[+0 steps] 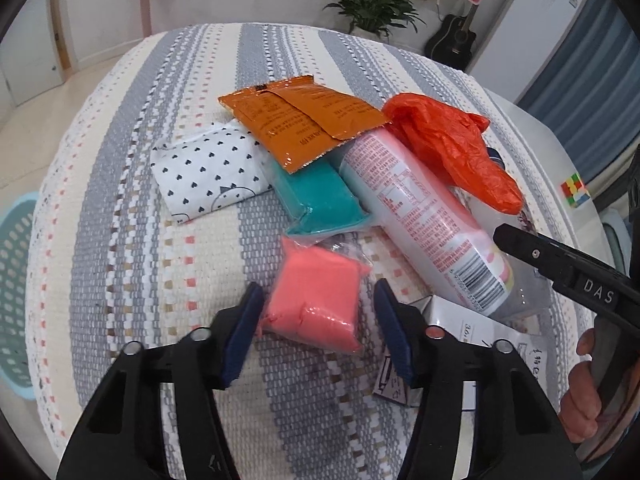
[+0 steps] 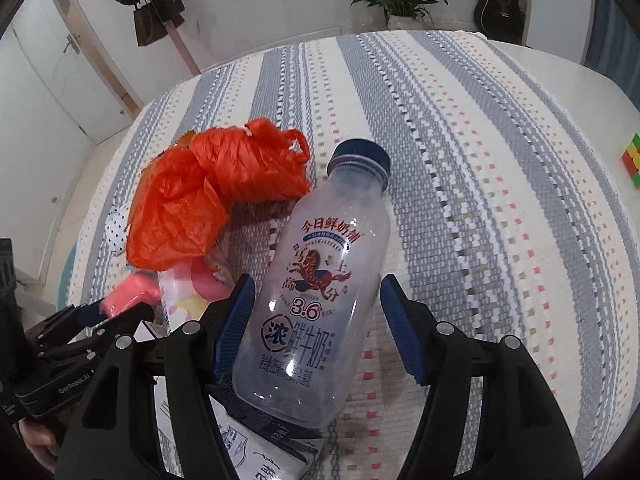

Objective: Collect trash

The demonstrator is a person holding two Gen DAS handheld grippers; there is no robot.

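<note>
On the grey-and-cream striped woven cloth [image 1: 132, 184] lies one pile of trash: one pink wrapped block [image 1: 316, 300], one teal wrapped block [image 1: 324, 196], one orange foil sachet [image 1: 304, 120], one heart-print packet [image 1: 208, 172], one crumpled orange plastic bag [image 2: 216, 192], one clear milk bottle [image 2: 316, 292]. Left gripper [image 1: 318, 304] gapes around the pink block; right gripper [image 2: 316, 312] gapes around the bottle. Neither grips.

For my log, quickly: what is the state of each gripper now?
Left gripper: open, around the pink packet.
Right gripper: open, around the milk bottle.
</note>
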